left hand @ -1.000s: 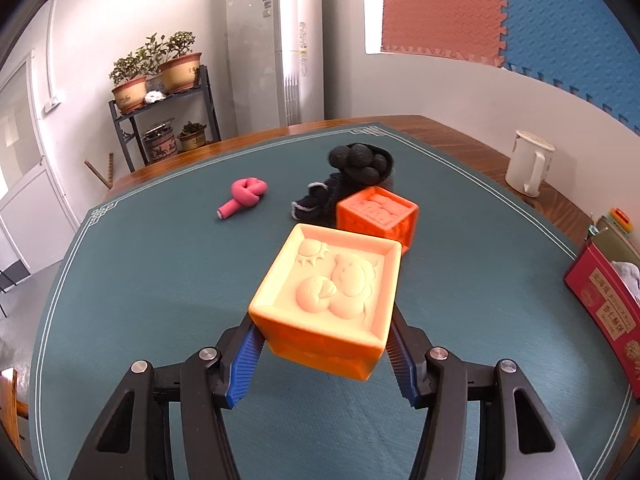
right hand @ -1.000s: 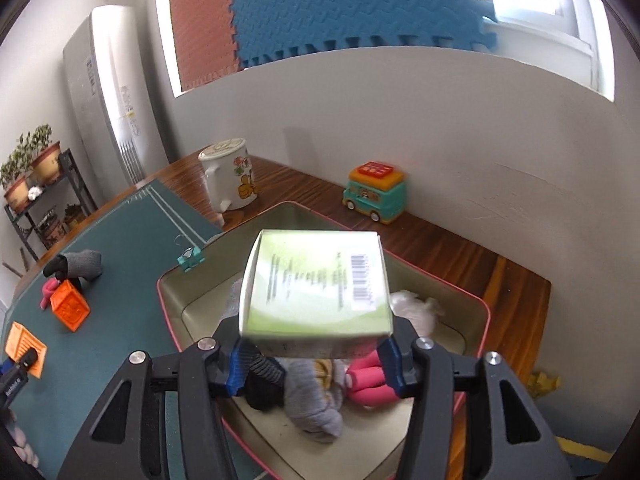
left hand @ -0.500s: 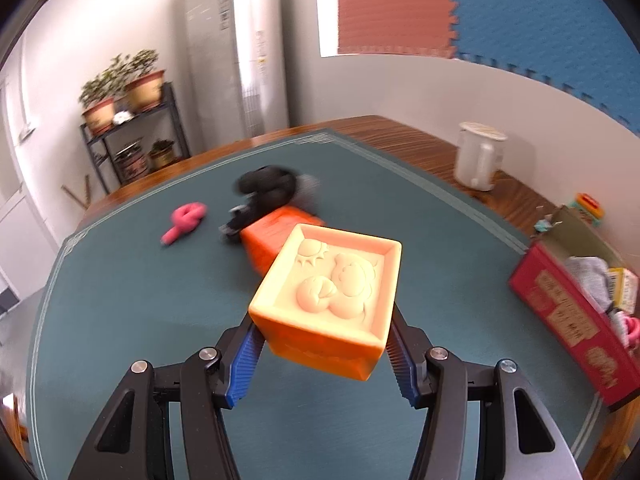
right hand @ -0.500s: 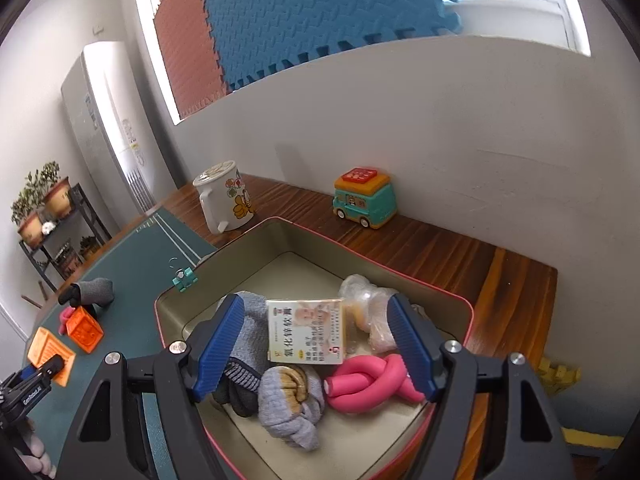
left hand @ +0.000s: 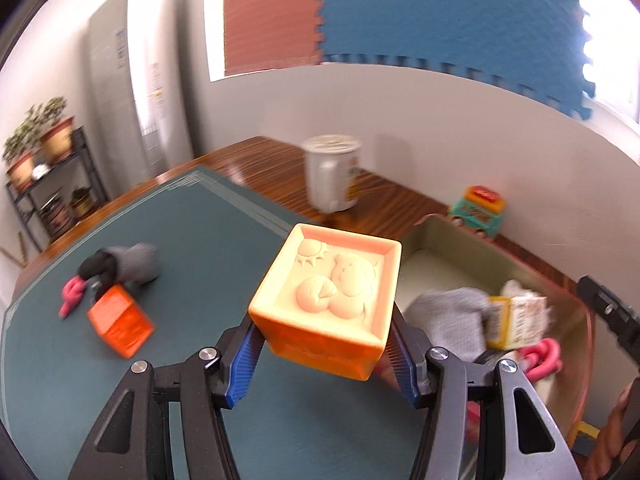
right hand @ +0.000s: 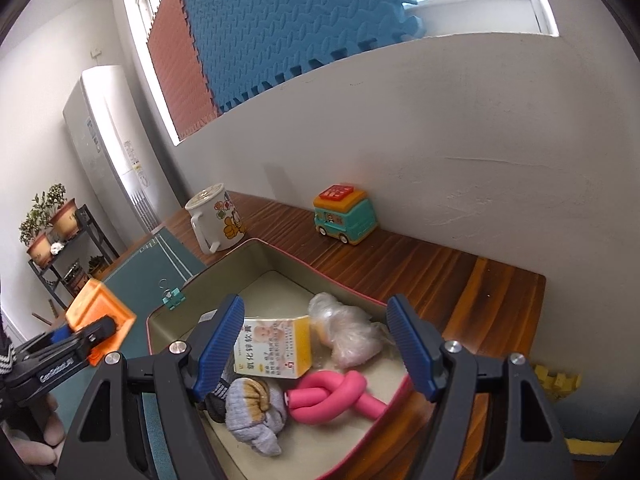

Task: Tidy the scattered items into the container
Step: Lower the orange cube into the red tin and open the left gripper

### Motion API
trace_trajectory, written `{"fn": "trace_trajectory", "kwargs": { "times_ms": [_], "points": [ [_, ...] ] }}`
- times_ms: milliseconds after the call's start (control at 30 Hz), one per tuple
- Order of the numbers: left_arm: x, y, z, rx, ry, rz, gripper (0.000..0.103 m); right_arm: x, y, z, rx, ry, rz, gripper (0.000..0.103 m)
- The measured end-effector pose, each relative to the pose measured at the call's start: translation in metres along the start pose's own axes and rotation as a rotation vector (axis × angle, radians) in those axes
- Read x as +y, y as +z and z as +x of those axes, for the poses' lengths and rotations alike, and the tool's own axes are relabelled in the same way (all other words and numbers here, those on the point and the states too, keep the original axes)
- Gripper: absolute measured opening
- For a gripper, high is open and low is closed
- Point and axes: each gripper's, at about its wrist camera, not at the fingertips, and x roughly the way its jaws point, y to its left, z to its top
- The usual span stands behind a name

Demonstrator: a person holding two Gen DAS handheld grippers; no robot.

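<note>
My left gripper point(left hand: 324, 354) is shut on a cream-topped orange block point(left hand: 328, 300) with a relief picture, held above the green mat just left of the container point(left hand: 460, 240). That block point(right hand: 98, 316) also shows at the left of the right wrist view. My right gripper point(right hand: 316, 320) hangs open over the red-rimmed container point(right hand: 280, 248), with nothing between its pads. Inside lie a yellow-white medicine box point(right hand: 276, 348), a pink knotted tube point(right hand: 332, 396), a grey sock roll point(right hand: 252, 412) and a clear plastic bundle point(right hand: 344, 332). On the mat lie a small orange block point(left hand: 120, 326), a grey-black sock point(left hand: 128, 266) and another pink tube point(left hand: 72, 292).
A white cartoon mug point(right hand: 216, 220) and a teal toy bus point(right hand: 344, 220) stand on the wooden table by the wall, behind the container. A teal binder clip point(right hand: 174, 296) sits at the container's corner. A person's hand point(right hand: 32, 440) shows at bottom left.
My right gripper opened and let go of the medicine box, which now lies in the container. My left gripper swung right with the block, bringing the container into its view.
</note>
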Motion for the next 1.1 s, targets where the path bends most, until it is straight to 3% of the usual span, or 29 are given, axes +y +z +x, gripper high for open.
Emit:
{"fn": "trace_trajectory", "kwargs": {
  "times_ms": [267, 333, 400, 833, 1100],
  "points": [
    [-0.043, 0.017, 0.02, 0.013, -0.107, 0.063, 0.061, -0.003, -0.002, 0.006, 0.014, 0.018, 0.006, 0.077],
    [-0.045, 0.017, 0.02, 0.017, -0.125, 0.071, 0.076, -0.002, -0.003, 0.007, 0.016, 0.024, 0.003, 0.077],
    [-0.043, 0.017, 0.019, -0.002, -0.112, 0.068, 0.078, 0.001, -0.003, 0.007, 0.017, 0.028, -0.002, 0.077],
    [0.02, 0.008, 0.008, -0.019, -0.056, -0.049, 0.078, 0.049, -0.008, 0.007, 0.029, 0.086, -0.072, 0.077],
    [0.088, -0.014, 0.0, -0.016, 0.012, -0.15, 0.078, 0.105, -0.019, 0.007, 0.049, 0.158, -0.165, 0.078]
  ]
}}
